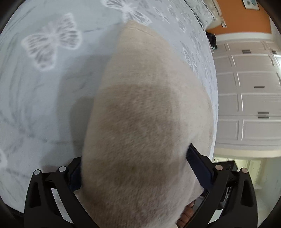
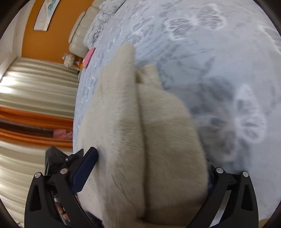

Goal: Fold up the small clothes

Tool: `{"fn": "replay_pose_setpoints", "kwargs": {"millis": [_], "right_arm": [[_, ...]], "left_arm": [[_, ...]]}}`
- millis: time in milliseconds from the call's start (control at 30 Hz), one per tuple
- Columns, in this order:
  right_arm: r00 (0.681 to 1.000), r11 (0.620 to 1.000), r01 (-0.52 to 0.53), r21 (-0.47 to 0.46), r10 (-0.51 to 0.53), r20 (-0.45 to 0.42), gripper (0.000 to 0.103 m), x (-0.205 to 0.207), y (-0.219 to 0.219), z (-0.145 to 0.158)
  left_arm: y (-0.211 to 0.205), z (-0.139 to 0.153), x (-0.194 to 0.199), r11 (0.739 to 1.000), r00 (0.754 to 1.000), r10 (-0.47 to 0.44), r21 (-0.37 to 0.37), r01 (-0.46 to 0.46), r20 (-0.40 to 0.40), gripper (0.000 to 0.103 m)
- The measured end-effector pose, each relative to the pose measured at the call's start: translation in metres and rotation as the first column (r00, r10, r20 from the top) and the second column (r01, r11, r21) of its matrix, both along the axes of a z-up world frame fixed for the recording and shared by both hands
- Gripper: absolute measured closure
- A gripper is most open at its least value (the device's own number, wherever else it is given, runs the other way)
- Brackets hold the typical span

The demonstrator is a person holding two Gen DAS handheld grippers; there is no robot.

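The left gripper is reaching forward low over the bed, its jaws standing wide with a cream fleece garment filling the whole gap between them. The dark blue pad on one side is pressing against the fabric's edge, while the other pad is mostly hidden behind the cloth, so I cannot tell whether the jaws are truly pinching the garment or only being draped by it. A bit of the person's fingers is showing beneath the cloth at the bottom edge.

The right gripper is sitting in a matching pose, with the same cream fleece garment bunched between its spread jaws; here a fold line is running lengthwise down the cloth, two layers lying side by side. One blue pad is touching the fabric's side, the other is covered, and again I cannot tell how firm the hold is.

The garment is stretching away from both grippers and lying on a pale grey-blue bedspread printed with white butterflies. Both views are blurred.

Around the bed, white panelled wardrobe doors are standing beneath an orange wall. In the right wrist view, cream curtains with orange bands are hanging beside the bed, a padded cream headboard is rising at the far end, a pink item is lying near the bedspread's edge, and a framed picture is hanging on the orange wall.
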State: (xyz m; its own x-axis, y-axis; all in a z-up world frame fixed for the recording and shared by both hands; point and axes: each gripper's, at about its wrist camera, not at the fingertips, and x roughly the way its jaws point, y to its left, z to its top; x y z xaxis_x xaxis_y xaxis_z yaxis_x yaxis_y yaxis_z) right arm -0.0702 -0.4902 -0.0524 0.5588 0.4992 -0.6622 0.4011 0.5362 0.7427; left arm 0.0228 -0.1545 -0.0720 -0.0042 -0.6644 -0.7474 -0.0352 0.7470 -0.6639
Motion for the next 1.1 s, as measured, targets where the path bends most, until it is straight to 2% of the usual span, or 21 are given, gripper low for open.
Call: {"fn": "replay_pose_setpoints", "kwargs": {"millis": [33, 67, 100, 167, 233, 367, 467, 567, 667, 800, 900, 967, 1033, 1100], "right_arm": [[1.000, 1.000, -0.013, 0.006, 0.013, 0.006, 0.034, 0.003, 0.004, 0.001], [1.000, 1.000, -0.020, 0.018, 0.020, 0.002, 0.039, 0.007, 0.007, 0.001], [1.000, 1.000, -0.006, -0.002, 0.006, -0.005, 0.045, 0.008, 0.010, 0.006], [1.000, 0.999, -0.007, -0.052, 0.008, 0.007, 0.058, 0.009, 0.013, 0.021], [0.999, 0.996, 0.013, -0.085, -0.010, 0.034, 0.061, 0.008, 0.017, 0.041], [0.994, 0.986, 0.035, -0.162, -0.018, 0.106, 0.063, 0.004, 0.025, 0.089], [0.979, 0.977, 0.052, -0.205, -0.009, 0.205, 0.063, 0.004, 0.031, 0.138], [0.957, 0.971, 0.057, -0.234, 0.014, 0.291, 0.063, 0.009, 0.039, 0.181], [0.922, 0.963, 0.055, -0.262, 0.052, 0.384, 0.063, 0.018, 0.052, 0.228], [0.864, 0.956, 0.033, -0.291, 0.119, 0.489, 0.063, 0.044, 0.079, 0.282], [0.823, 0.955, 0.004, -0.297, 0.165, 0.543, 0.063, 0.064, 0.099, 0.306], [0.804, 0.953, -0.012, -0.303, 0.190, 0.564, 0.063, 0.079, 0.114, 0.313], [0.793, 0.952, -0.030, -0.305, 0.208, 0.573, 0.062, 0.098, 0.131, 0.312], [0.792, 0.953, -0.052, -0.297, 0.220, 0.569, 0.062, 0.122, 0.144, 0.297]], "left_arm": [[-0.003, 0.001, 0.002, 1.000, 1.000, -0.009, 0.012, 0.009, -0.002, 0.012], [-0.005, 0.004, 0.003, 1.000, 1.000, -0.014, 0.017, 0.014, -0.003, 0.021], [-0.005, 0.007, 0.004, 1.000, 1.000, -0.015, 0.018, 0.015, -0.002, 0.026], [-0.004, 0.015, 0.005, 1.000, 1.000, -0.020, 0.010, 0.020, 0.006, 0.042], [-0.002, 0.029, 0.005, 1.000, 0.999, -0.027, 0.007, 0.027, 0.041, 0.047], [0.002, 0.074, 0.003, 0.999, 0.987, -0.048, -0.007, 0.050, 0.151, 0.049], [0.008, 0.109, 0.004, 0.997, 0.973, -0.051, -0.046, 0.063, 0.223, 0.049], [0.022, 0.156, 0.003, 0.993, 0.944, -0.050, -0.081, 0.081, 0.327, 0.049], [0.040, 0.205, 0.005, 0.991, 0.902, -0.031, -0.102, 0.083, 0.430, 0.049], [0.074, 0.264, 0.010, 0.990, 0.834, 0.026, -0.129, 0.054, 0.551, 0.048], [0.094, 0.299, 0.022, 0.991, 0.781, 0.060, -0.134, 0.030, 0.622, 0.048], [0.113, 0.311, 0.030, 0.991, 0.750, 0.082, -0.134, 0.009, 0.656, 0.047], [0.131, 0.312, 0.039, 0.992, 0.733, 0.092, -0.126, -0.009, 0.674, 0.047], [0.145, 0.302, 0.054, 0.992, 0.729, 0.107, -0.116, -0.039, 0.676, 0.047]]}}
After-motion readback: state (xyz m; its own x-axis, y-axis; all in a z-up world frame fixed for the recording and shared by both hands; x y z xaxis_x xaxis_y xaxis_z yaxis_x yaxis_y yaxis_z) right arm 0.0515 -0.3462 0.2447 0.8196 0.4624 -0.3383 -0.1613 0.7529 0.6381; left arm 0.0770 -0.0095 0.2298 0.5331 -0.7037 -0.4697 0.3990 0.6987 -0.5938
